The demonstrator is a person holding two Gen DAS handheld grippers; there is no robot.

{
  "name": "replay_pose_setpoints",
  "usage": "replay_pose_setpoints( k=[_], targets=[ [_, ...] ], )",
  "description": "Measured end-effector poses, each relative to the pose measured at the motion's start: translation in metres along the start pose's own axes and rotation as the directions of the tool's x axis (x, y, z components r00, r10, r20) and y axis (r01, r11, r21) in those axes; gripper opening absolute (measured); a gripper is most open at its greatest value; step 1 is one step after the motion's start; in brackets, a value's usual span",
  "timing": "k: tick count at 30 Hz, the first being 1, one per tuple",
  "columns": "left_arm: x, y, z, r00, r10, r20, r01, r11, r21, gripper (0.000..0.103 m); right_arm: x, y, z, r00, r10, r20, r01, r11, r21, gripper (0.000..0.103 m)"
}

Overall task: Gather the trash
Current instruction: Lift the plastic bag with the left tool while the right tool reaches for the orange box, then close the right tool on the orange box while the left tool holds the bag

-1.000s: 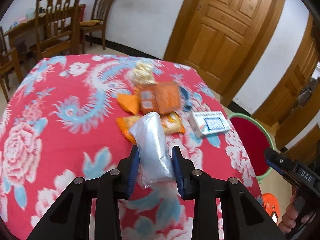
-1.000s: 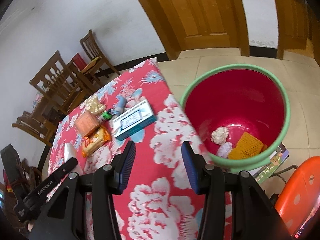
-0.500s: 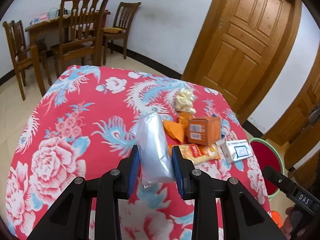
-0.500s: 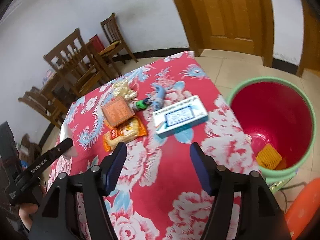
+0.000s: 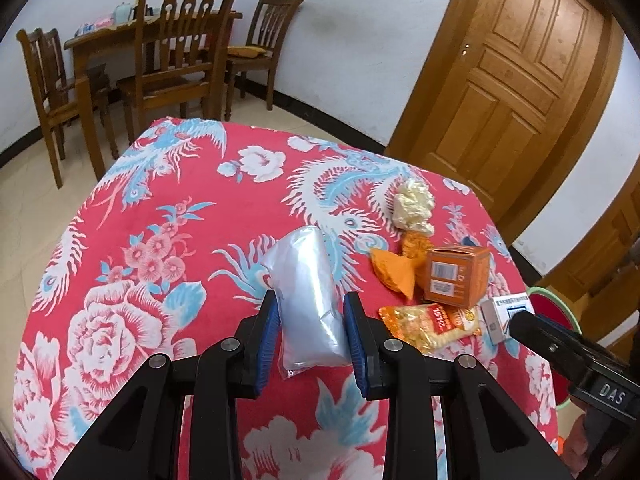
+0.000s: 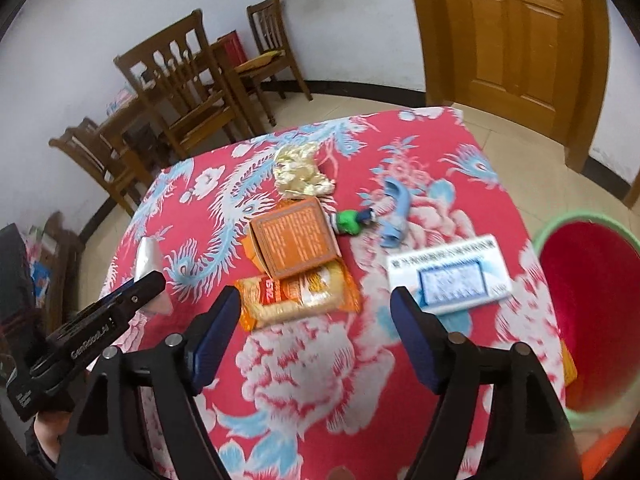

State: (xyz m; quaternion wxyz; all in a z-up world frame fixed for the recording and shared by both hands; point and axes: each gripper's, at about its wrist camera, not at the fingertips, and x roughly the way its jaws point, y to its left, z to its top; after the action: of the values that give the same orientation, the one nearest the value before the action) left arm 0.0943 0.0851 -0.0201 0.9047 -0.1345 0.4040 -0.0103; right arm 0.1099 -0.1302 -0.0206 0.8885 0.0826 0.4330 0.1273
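Your left claw [image 5: 308, 336] is clamped on a clear plastic bag [image 5: 306, 292], pads pressing its lower half while the rest sticks out past the tips above the surface [image 5: 160, 200]. Judging by its look, it is very light, limp and slick, so it could slide out if you loosen at all; keep the hold low on the bunched part, where it is thickest.

Your right claw [image 6: 316, 320] has just been opening and now stands wide with nothing between the pads. Take the orange box [image 6: 294, 240] as your landmark. Just on the near side of it, touching its edge, lies the noodle packet [image 6: 296, 294], right ahead of your open claw. It looks light, crinkly and probably brittle inside; pinch it across its short width. The box itself seems like stiff, thin card that would dent; grip it across two flat faces. Beyond the box sits a crumpled pale wrapper [image 6: 300, 170], soft and nearly weightless. To the right of the box lie a small green and blue toy [image 6: 352, 220] and, further right and nearer, a flat white and blue carton [image 6: 452, 272].

The surface wears a red flowered cloth that may drag or ruck if you scrape it. The red bin [image 6: 588, 312] with the green rim stands on the floor well right of the box, past the surface's edge. Wooden chairs [image 6: 176, 80] and a door [image 6: 508, 36] stand beyond it.
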Motion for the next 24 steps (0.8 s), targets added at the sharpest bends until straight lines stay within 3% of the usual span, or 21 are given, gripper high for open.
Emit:
replay_pose_setpoints(
  k=[6, 15, 17, 21, 24],
  targets=[
    [0.008, 0.006, 0.003, 1.000, -0.002, -0.009, 0.002, 1.000, -0.016, 0.033, 0.027, 0.011, 0.016, 1.000, -0.016, -0.025, 0.014, 0.997, -0.073, 0.086],
    [0.015, 0.011, 0.003, 1.000, -0.008, -0.022, 0.007, 0.999, -0.032, 0.033, 0.054, 0.013, 0.024, 0.998, -0.022, -0.065, 0.016, 0.994, -0.106, 0.086],
    [0.016, 0.011, 0.003, 1.000, -0.008, -0.025, 0.007, 0.999, -0.032, 0.033, 0.057, 0.012, 0.024, 0.997, -0.031, -0.065, 0.024, 0.995, -0.097, 0.082],
    [0.015, 0.010, 0.002, 1.000, -0.010, -0.023, 0.009, 0.999, -0.032, 0.033, 0.062, 0.011, 0.023, 0.996, -0.018, -0.082, 0.011, 0.996, -0.084, 0.057],
    [0.013, 0.008, 0.002, 1.000, -0.013, -0.020, 0.012, 1.000, -0.027, 0.033, 0.058, 0.012, 0.021, 0.998, -0.011, -0.070, 0.005, 0.996, -0.090, 0.056]
  ],
)
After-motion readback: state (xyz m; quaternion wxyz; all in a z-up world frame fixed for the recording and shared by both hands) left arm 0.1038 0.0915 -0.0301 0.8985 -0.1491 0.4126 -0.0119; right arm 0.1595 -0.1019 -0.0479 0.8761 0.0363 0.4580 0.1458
